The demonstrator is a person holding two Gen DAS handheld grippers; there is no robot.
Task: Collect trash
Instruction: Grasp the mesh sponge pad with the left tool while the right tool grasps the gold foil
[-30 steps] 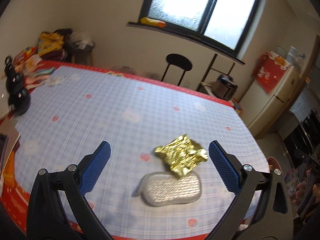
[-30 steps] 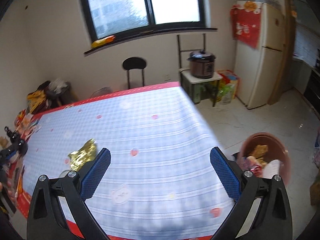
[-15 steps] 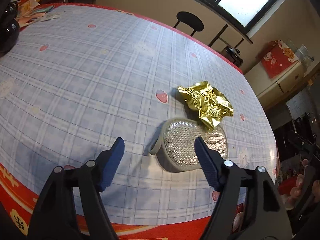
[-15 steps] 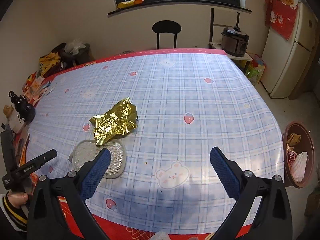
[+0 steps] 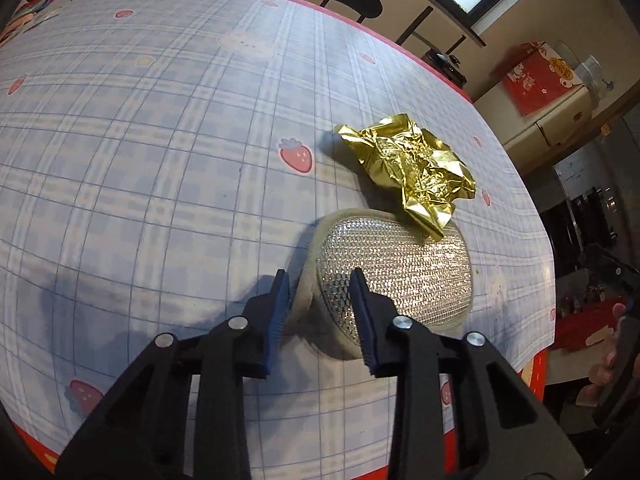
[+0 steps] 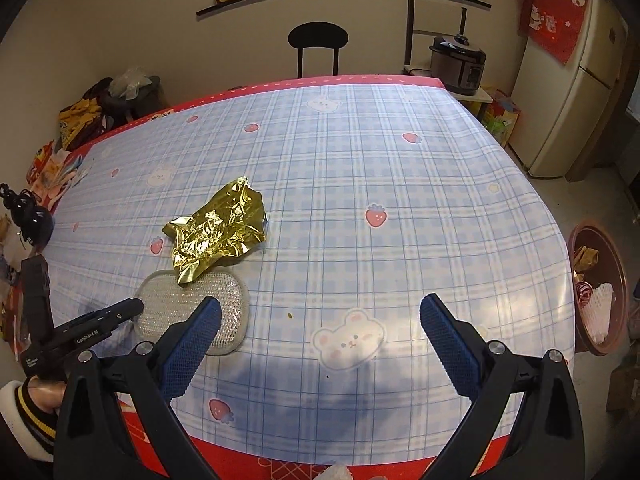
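A silver, sparkly oval pad with a grey rim (image 5: 394,276) lies on the blue checked tablecloth, also in the right wrist view (image 6: 192,312). A crumpled gold foil wrapper (image 5: 412,170) rests partly on its far edge, also in the right wrist view (image 6: 218,232). My left gripper (image 5: 320,292) is low over the cloth, its blue fingers narrowed around the pad's near left rim, with a gap still showing. My right gripper (image 6: 318,320) is wide open and empty above the table's near edge. The left gripper's black body (image 6: 80,332) shows at the pad's left.
A brown trash bin (image 6: 600,292) with scraps stands on the floor right of the table. A black chair (image 6: 318,46) stands at the far side, a rice cooker (image 6: 458,62) and fridge (image 6: 568,92) at the right. Bags and clutter (image 6: 80,120) sit far left.
The left gripper has come down and forward to the silver pad and its fingers have narrowed around the rim. The right gripper has tilted down over the table, staying wide open.
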